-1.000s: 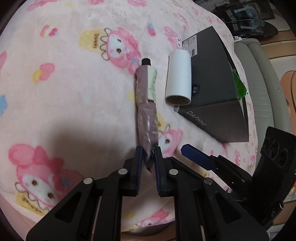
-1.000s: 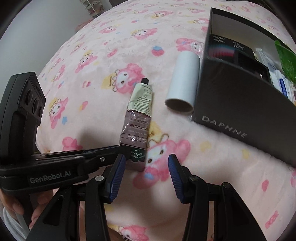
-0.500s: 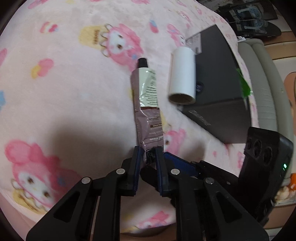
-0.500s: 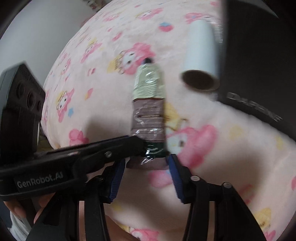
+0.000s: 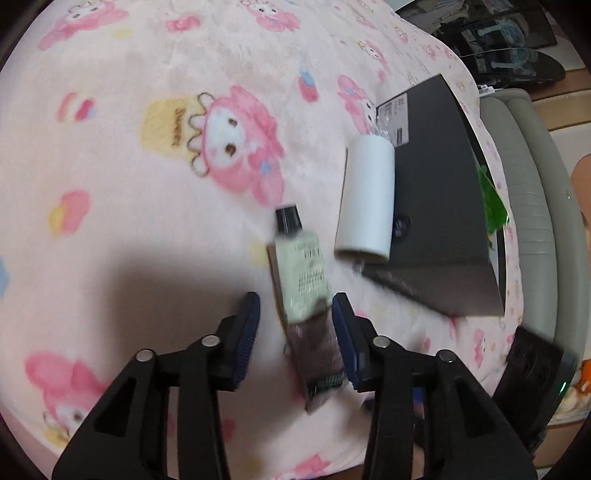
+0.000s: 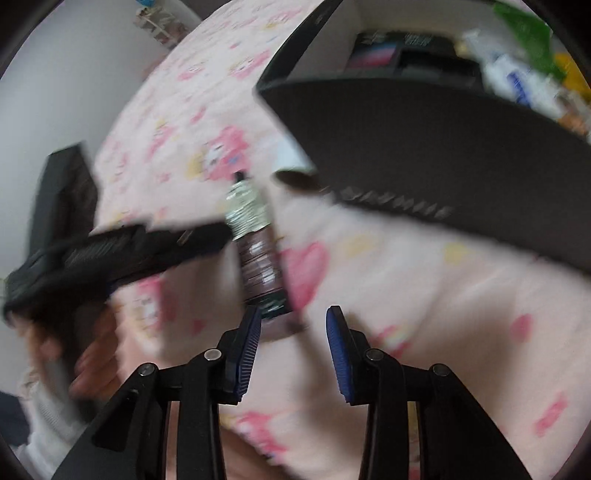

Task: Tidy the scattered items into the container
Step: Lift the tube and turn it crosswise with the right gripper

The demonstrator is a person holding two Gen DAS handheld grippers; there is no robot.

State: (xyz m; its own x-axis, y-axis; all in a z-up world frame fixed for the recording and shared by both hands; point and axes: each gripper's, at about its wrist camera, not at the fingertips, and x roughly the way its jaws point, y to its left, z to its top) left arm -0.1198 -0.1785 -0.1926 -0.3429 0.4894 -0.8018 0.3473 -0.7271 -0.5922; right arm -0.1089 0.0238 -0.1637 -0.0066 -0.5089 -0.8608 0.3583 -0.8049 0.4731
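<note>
The left hand-held gripper [image 5: 295, 325] stands with its blue-padded jaws spread wide, a cream tube [image 5: 303, 291] lying between them and close against the right-hand pad, though blur hides whether pad and tube touch. The tube rests on a pink blanket [image 5: 147, 221] printed with cartoon rabbits, its black cap [image 5: 288, 218] pointing away from the camera and its dark crimped end toward the jaws. Just beyond the cap and to the right lies a white cardboard roll [image 5: 365, 201], its side against the outer wall of a dark box [image 5: 439, 206] lettered along its front. In the right wrist view, the right hand-held gripper [image 6: 293, 332] is likewise open, gripping nothing, its tips just short of the tube's crimped end [image 6: 273, 308]. The other device reaches in from the left of that view, its black fingers alongside the tube's middle, with a person's hand [image 6: 92, 365] holding its grip. The box's open top shows packets and small cartons inside, among them something green [image 6: 528, 33]. The right wrist view is heavily blurred by motion.
</note>
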